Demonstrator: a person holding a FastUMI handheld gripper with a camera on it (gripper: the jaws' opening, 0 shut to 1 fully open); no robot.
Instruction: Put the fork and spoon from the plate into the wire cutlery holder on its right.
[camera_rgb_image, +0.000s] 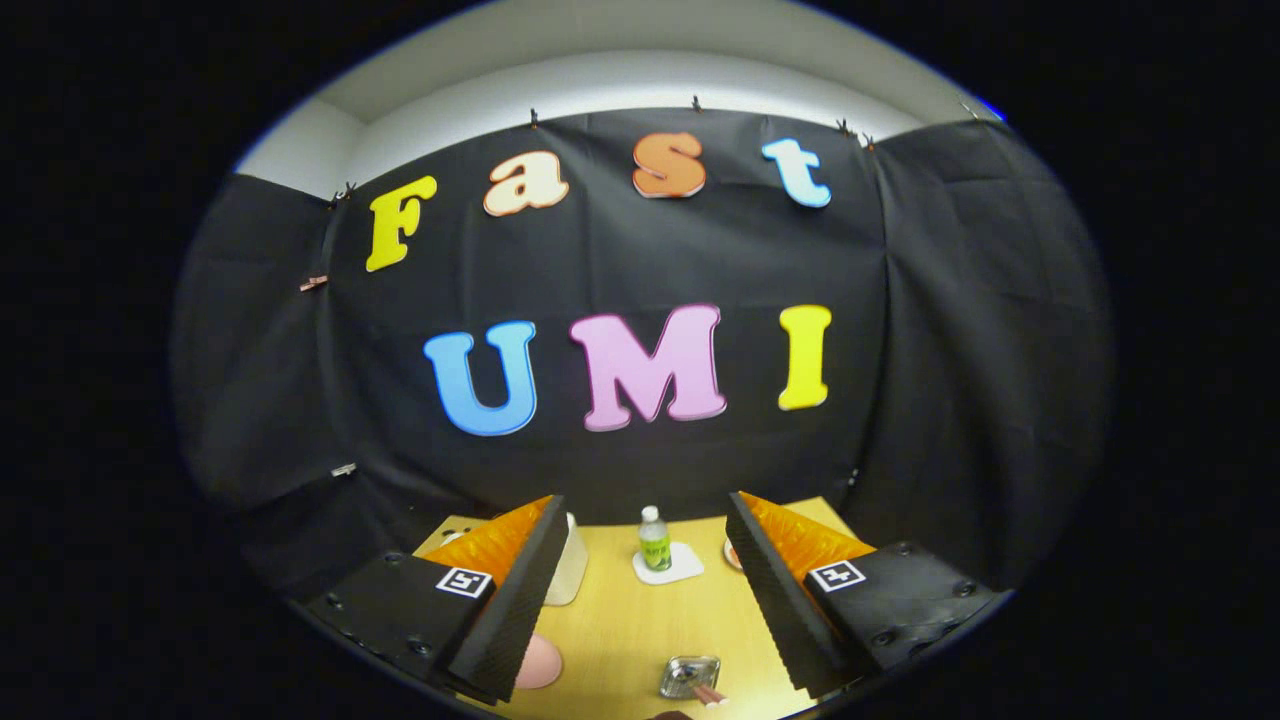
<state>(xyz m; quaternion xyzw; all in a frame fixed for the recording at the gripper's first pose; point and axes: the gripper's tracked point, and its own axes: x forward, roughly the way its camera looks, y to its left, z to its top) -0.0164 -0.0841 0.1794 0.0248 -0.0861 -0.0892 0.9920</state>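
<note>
1. We see the gripper (645, 590) raised over the table with its fingers spread wide and nothing between them; it looks toward the booth's black cloth wall (640, 400).
2. Between the fingers, low and nearest us, stands a small wire holder (689, 676) on the wooden table (620, 620); something pinkish pokes from its right side, and we cannot tell what it is.
3. Beside the inner edge of the left finger a pink plate (540, 662) peeks out, mostly hidden; we cannot make out the fork or spoon on it.
4. Beyond the fingers, a small bottle (654, 538) with a green label stands upright on a white coaster (670, 565); a white container (568, 565) sits behind the left finger; a reddish round thing (733, 553) shows beside the right finger.
</note>
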